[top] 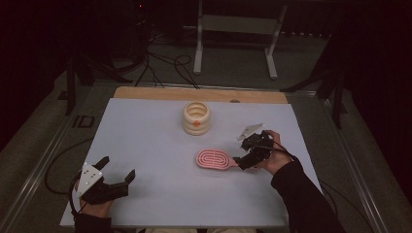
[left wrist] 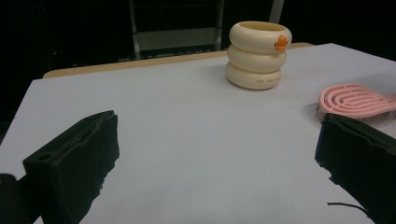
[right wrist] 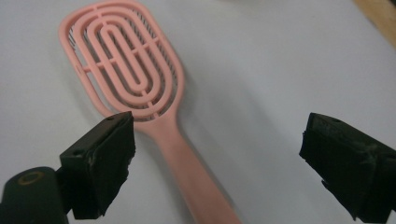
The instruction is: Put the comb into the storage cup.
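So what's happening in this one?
A person at a white table works with a gripper in each hand. The right gripper is open over the handle of a pink hairbrush that lies flat on the table; its fingers straddle the handle without closing on it. The left gripper rests open near the front left corner, holding nothing. A cream ringed cup stands farther back, untouched.

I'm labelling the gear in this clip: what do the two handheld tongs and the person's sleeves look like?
Both tongs, left and right, are black with two blocky foam-like jaws and a grey three-cornered plate on top. A thin dark cable runs along the right one. The sleeves are dark.
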The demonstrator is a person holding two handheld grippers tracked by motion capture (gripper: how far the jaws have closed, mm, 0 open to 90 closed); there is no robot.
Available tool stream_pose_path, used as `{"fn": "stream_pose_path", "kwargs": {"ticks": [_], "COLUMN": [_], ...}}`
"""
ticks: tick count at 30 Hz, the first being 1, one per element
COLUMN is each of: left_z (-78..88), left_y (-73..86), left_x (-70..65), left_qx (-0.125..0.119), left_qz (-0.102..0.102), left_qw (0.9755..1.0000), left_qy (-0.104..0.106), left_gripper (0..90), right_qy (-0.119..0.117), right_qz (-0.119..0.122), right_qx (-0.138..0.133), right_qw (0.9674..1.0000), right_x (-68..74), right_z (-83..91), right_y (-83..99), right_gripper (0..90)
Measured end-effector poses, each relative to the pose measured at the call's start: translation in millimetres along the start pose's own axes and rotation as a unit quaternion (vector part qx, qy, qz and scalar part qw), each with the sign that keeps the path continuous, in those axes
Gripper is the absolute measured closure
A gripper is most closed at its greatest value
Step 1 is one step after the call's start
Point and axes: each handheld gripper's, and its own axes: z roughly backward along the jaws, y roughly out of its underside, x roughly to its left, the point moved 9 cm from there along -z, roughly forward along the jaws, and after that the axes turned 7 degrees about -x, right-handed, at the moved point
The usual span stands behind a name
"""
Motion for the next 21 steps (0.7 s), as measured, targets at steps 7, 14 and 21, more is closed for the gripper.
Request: {"fn": "stream_pose_path", "kwargs": {"ticks": [7,14,21], "left_z": [0.4,0.2,0.0], "left_y": [0.0,0.1,0.3], "left_x": [0.5,0.2,0.2], "left_qx": [0.000,0.001,0.001], "left_qz": [0.001,0.000,0.000], "left_qw": [1.0000,1.0000,1.0000], "left_qy": [0.000,0.000,0.000], "left_gripper": [0.4,0.4,0.4], "right_qy": [-0.026,-0.038,-0.049], "right_qz": [0.009,0.019,0.026], "right_qx": [0.028,0.045,0.059], "right_qw": [0.9992,0.9981,0.9967], "right_x": [5.3,7.7,10.1], "right_z": [-14.6,-22.3,-30.6], "right_y": [5.4,8.4,12.0], "right_gripper": [10.1,10.1,10.1]}}
